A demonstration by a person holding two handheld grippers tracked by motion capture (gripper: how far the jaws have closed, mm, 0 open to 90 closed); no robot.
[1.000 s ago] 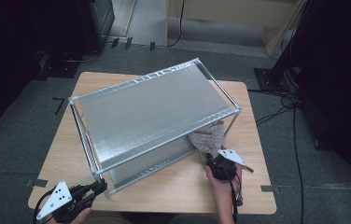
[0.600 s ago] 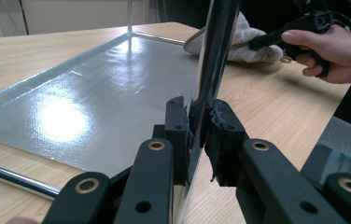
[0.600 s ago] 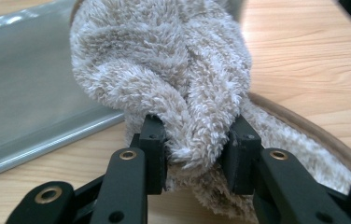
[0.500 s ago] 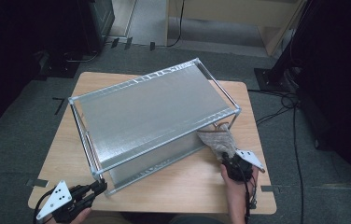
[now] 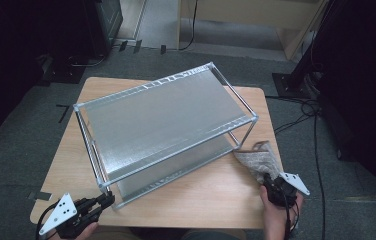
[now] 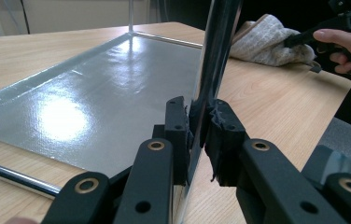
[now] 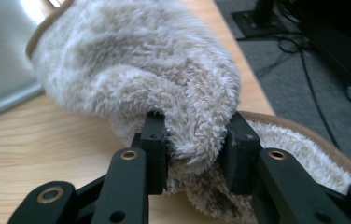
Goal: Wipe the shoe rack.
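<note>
While clamped nearly shut on the near-left chrome post [image 6: 218, 46] of a two-tier metal shelf rack [image 5: 166, 115], pinning the frame to the wooden table [image 5: 201, 200]: the left gripper [image 5: 108, 198], low at the near-left corner, pads tight against both sides of the post just above the lower shelf [image 6: 94, 93]. At the near-right edge of the table, the right gripper [image 5: 271, 182], jaws partly closed and biting into a thick fold of a fluffy beige cloth [image 7: 141, 70] with a brown trim. Cloth bunched on the tabletop just beside the rack's near-right post, touching or almost touching the corner of the lower shelf, and trailing back into the jaws. Rack's long axis set left to right across the table, slanting slightly away toward the far right, with the short right-hand end facing the cloth. From the right gripper, both shelves lying to the left and farther off, the lower one level with the cloth and nearest, the top one above and beyond. Right hand far closer to the cloth and to that open end; left hand well apart at the opposite end and fully taken up with bracing. Judging by this layout, likely a wiping job, with any coming stroke needing to run leftward and away along the shelf's length, entering between the two right-hand posts without snagging the cloth on either.
</note>
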